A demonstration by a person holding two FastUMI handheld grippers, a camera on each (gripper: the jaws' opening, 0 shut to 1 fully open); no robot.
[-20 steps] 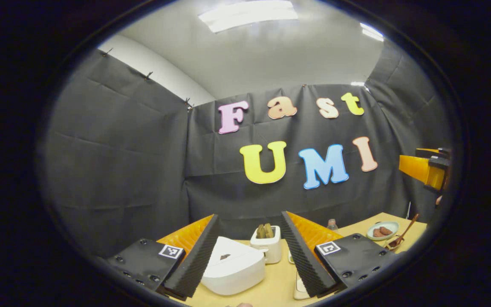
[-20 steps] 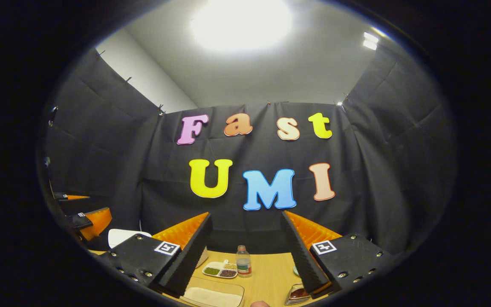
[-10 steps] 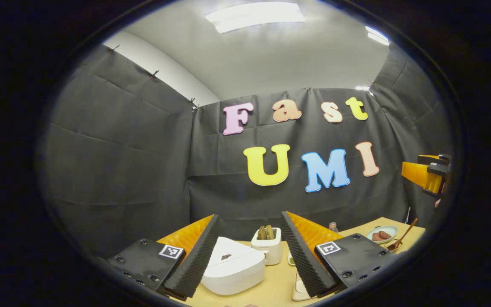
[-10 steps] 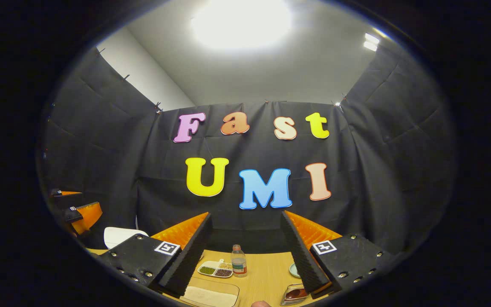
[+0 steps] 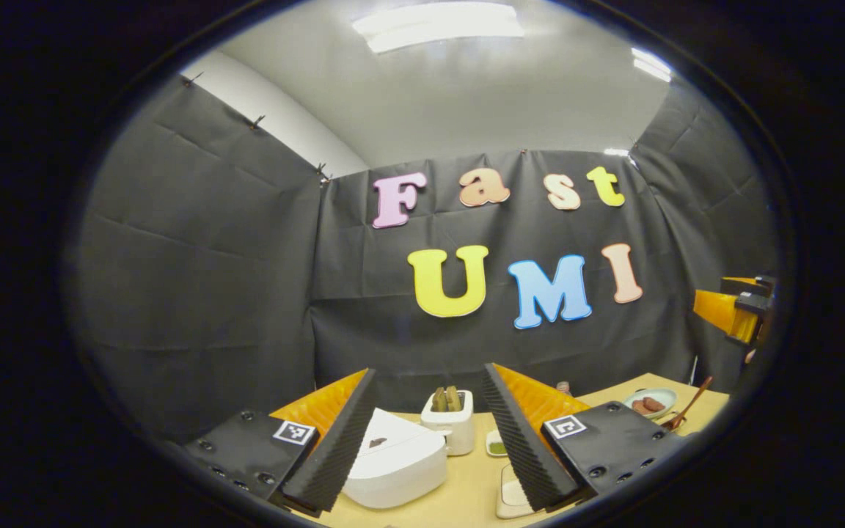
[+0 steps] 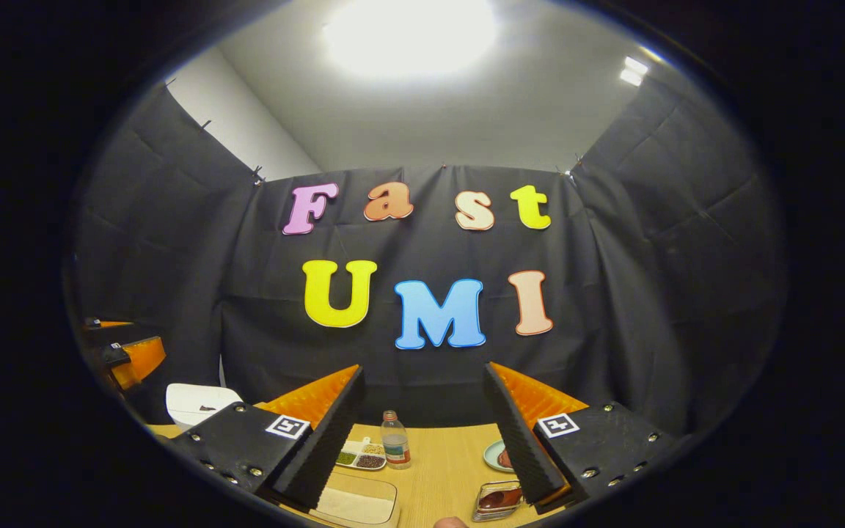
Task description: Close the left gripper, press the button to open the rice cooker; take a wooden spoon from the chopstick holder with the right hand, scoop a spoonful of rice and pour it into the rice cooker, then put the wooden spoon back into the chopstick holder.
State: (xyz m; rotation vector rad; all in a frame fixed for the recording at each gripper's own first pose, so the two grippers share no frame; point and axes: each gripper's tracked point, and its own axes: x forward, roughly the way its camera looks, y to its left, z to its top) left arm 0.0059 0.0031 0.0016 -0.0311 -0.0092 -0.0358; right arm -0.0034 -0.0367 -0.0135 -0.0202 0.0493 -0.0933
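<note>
Shifted slightly, both spread grippers, left (image 5: 430, 440) and right (image 6: 422, 440), hover; wooden spoon (image 5: 686, 407) leans handle-up rightward.

White rice cooker (image 5: 397, 466) sits lid-down, shut, on the desk (image 5: 470, 488) at about 6 o'clock in the left gripper view. Chopstick holder (image 5: 450, 427), white with wooden bits poking up, stands just behind-right of it.

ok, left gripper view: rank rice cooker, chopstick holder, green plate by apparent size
As they look in that view, largest to smallest:
1. rice cooker, though partly hidden behind a finger and nearest the camera
2. chopstick holder
3. green plate, though it sits farther off at the curved edge, so true size against the holder is unsure.
</note>
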